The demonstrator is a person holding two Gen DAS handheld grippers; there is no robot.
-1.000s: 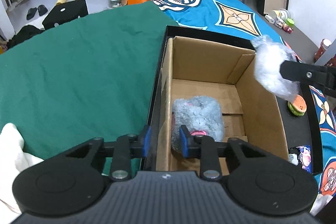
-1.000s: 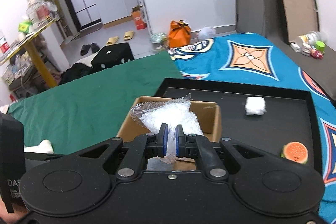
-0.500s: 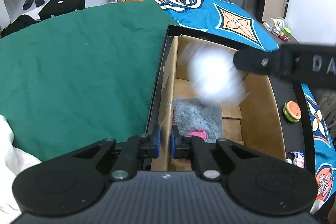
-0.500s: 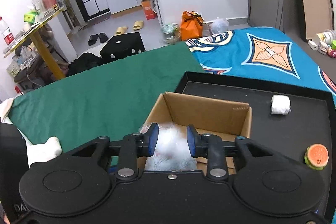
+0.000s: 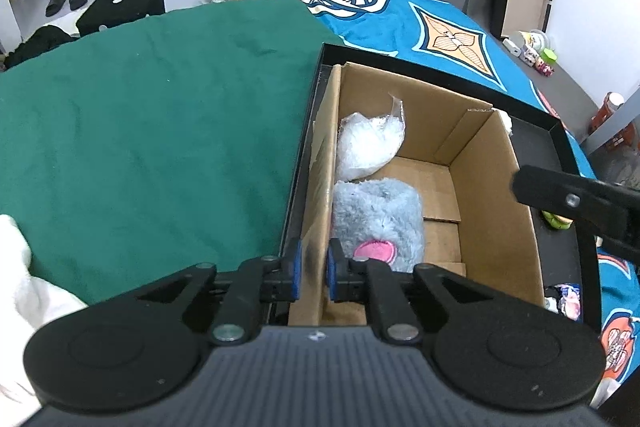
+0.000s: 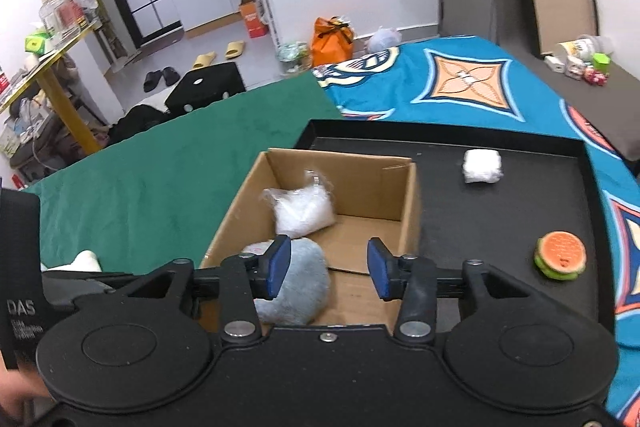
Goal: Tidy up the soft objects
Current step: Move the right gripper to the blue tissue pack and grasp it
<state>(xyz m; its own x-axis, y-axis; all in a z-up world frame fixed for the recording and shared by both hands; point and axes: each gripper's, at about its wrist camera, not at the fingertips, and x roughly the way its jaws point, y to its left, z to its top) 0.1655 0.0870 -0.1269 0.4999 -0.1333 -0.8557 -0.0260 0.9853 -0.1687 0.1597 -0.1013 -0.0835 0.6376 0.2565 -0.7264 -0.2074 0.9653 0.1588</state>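
A cardboard box [image 5: 492, 187] [image 6: 408, 203] stands in a black tray [image 6: 520, 211]. In it lie a grey plush toy [image 5: 380, 219] [image 6: 296, 283] and a white plastic-wrapped bag [image 5: 368, 143] [image 6: 300, 211]. My left gripper [image 5: 313, 269] is shut on the box's left wall. My right gripper [image 6: 329, 267] is open and empty, above the box's near part; one of its arms shows at the right of the left wrist view [image 5: 576, 199]. A white wrapped bundle [image 6: 482, 167] and a burger-shaped squishy [image 6: 560, 255] lie on the tray, right of the box.
The tray rests on a table with a green cloth [image 5: 152, 131] and a blue patterned cloth [image 6: 460, 83]. A white soft thing [image 5: 20, 283] lies on the green cloth at the near left. Small packets [image 5: 564, 301] lie at the tray's near right.
My right gripper opened and let go of the white bag, which dropped into the box beside the plush. The right gripper drew back to the right. My left gripper shut on the box wall.
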